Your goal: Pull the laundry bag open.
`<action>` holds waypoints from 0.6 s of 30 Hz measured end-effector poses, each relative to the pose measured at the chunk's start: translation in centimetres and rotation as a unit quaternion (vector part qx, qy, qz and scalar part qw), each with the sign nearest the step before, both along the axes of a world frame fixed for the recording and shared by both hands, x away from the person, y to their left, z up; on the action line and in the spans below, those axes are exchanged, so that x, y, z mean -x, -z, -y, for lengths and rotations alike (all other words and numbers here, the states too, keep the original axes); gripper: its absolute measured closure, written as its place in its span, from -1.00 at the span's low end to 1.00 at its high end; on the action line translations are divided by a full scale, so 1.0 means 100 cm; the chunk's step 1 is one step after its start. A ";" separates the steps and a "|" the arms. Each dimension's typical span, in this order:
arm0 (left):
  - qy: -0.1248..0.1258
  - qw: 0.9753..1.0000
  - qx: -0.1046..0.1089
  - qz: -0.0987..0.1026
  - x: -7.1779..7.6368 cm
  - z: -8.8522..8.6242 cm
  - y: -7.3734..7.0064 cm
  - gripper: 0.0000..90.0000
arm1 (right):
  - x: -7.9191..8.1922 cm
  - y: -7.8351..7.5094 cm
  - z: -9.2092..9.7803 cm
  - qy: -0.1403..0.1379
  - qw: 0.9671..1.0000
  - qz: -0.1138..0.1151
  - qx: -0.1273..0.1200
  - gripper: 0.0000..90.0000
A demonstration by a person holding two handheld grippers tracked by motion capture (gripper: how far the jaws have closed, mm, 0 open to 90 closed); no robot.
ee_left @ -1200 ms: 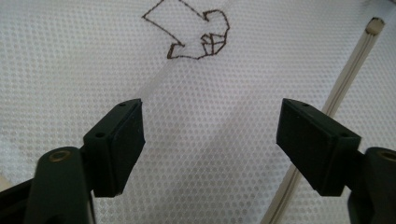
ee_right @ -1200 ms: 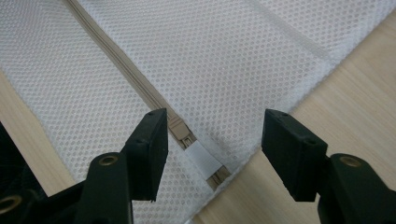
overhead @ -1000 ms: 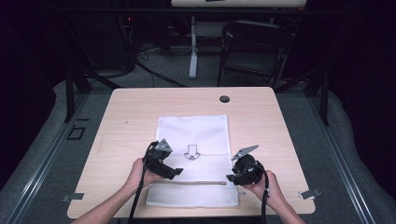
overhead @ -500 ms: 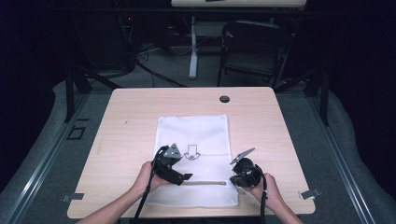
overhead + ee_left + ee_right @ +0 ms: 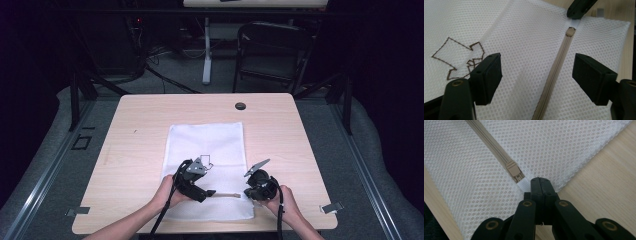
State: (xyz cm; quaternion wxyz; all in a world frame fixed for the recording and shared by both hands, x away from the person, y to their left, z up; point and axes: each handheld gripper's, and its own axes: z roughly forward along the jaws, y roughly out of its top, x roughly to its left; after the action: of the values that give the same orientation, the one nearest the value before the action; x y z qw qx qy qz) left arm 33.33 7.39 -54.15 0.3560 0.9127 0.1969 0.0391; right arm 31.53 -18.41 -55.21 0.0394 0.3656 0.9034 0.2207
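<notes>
- A white mesh zippered bag [image 5: 207,167] lies flat on the light wooden table [image 5: 130,130], toward the person's edge, with both grippers over its near end
- The left gripper [image 5: 536,72] hangs just above the mesh with its jaws wide apart; the beige zipper [image 5: 555,75] runs between them, untouched
- The left gripper view brings out a brown stitched arrow outline [image 5: 457,57], a faint mark from above
- The right gripper [image 5: 540,185] has its jaws pressed together on the white pull tab [image 5: 524,183] of the beige slider [image 5: 512,169], near the bag's corner
- From above, the right gripper [image 5: 246,192] sits at the bag's right edge, the person's hand [image 5: 285,202] behind it
- A small black round grommet [image 5: 240,106] sits in the table's far side, well apart from the bag
</notes>
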 end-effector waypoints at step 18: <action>0.077 0.997 0.009 -0.013 0.001 0.045 0.016 0.25 | 0.000 0.001 -0.001 0.000 1.000 0.000 -0.003 1.00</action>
State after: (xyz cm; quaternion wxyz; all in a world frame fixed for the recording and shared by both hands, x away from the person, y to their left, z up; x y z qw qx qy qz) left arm 33.26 2.87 -55.77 0.3637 0.9222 0.1316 -0.0023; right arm 31.48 -18.28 -55.36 0.0381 0.3653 0.9028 0.2237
